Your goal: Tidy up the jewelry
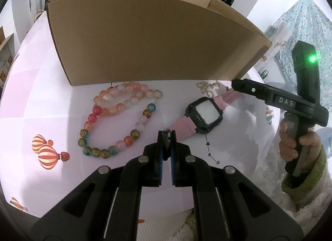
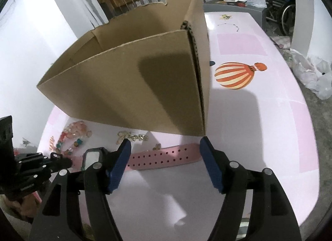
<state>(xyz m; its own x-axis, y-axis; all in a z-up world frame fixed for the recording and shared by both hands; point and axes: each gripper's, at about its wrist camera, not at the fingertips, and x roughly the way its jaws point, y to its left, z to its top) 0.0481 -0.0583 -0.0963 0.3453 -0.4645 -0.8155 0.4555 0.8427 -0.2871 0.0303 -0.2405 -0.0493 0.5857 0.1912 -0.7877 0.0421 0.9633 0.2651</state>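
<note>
A pink-strapped watch (image 1: 204, 116) with a dark square case lies on the table in front of a cardboard box (image 1: 145, 40). My left gripper (image 1: 167, 135) is shut on the strap's buckle end. In the right wrist view the watch's holed pink strap (image 2: 166, 156) stretches across the table between the blue pads of my right gripper (image 2: 165, 140), which stands open and touches nothing. The watch case (image 2: 93, 158) sits by its left finger. From the left wrist view the right gripper (image 1: 236, 85) hovers over the far strap end, held by a hand in a green sleeve.
Two bead bracelets lie left of the watch, a pale peach one (image 1: 126, 96) and a multicoloured one (image 1: 116, 131). A small gold chain piece (image 1: 207, 87) rests by the box's foot. The pink tabletop (image 2: 259, 127) extends to the right of the open-topped box (image 2: 124, 87).
</note>
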